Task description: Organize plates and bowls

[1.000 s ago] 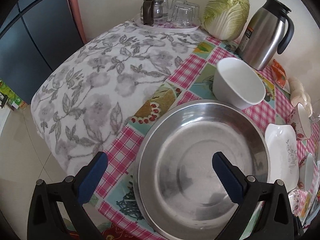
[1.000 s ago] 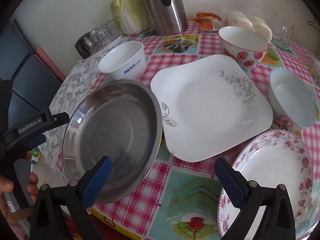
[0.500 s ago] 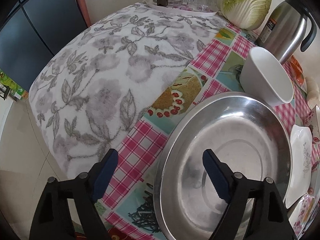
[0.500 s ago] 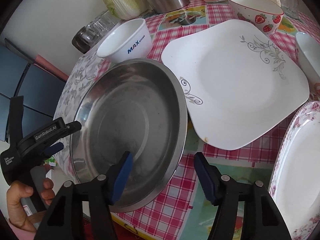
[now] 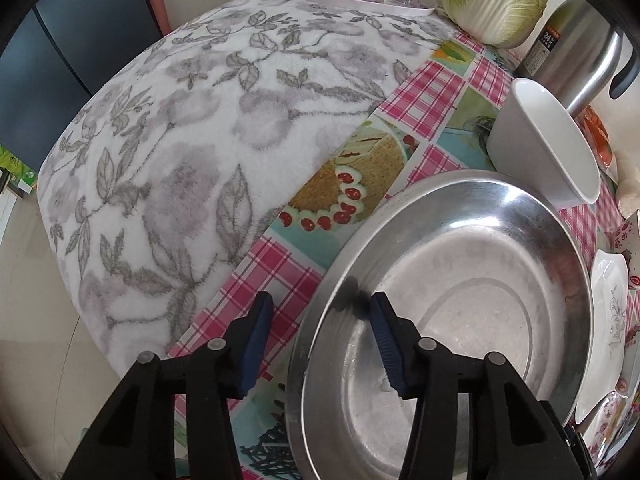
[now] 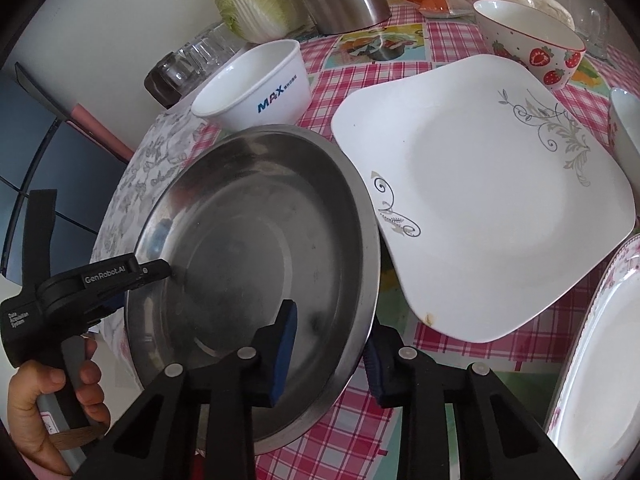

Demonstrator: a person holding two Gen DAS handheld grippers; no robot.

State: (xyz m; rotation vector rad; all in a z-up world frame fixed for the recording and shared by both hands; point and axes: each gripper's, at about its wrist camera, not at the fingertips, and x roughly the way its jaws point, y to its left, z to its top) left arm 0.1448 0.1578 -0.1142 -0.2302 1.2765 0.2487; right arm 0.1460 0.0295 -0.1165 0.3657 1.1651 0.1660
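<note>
The steel pan (image 5: 448, 320) sits at the near edge of the tabletop (image 5: 280, 272), with the left tongs (image 5: 320, 336) part-open astride its left rim, one pad inside the pan and one outside, neither clearly pressing. The right tongs (image 6: 330, 354) likewise straddle the pan's near right rim, narrowed but not visibly clamped. Just beyond the pan stand a white MAX bowl (image 6: 256, 84) and a square white plate (image 6: 480, 196)
</note>
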